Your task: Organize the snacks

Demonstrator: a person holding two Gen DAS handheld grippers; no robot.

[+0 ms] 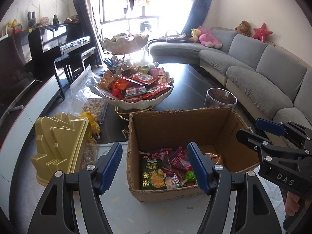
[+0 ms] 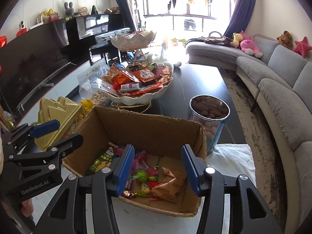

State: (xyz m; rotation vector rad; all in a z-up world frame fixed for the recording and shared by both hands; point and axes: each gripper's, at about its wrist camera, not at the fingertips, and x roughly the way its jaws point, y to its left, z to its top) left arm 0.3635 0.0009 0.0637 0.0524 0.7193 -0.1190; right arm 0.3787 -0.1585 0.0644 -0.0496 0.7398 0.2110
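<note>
An open cardboard box stands on the table and holds several snack packets, among them a green cracker packet and a green lollipop. The box also shows in the right wrist view, with beige packets inside. A white tiered bowl piled with snack packets stands behind it. My left gripper is open and empty, just above the box's near left edge. My right gripper is open and empty over the box's near side. It shows at the right of the left wrist view.
A gold tree-shaped tin stands left of the box. A clear canister of brown nuts stands to its right. A clear bag of pistachios lies left of the bowl. A grey sofa curves along the right side.
</note>
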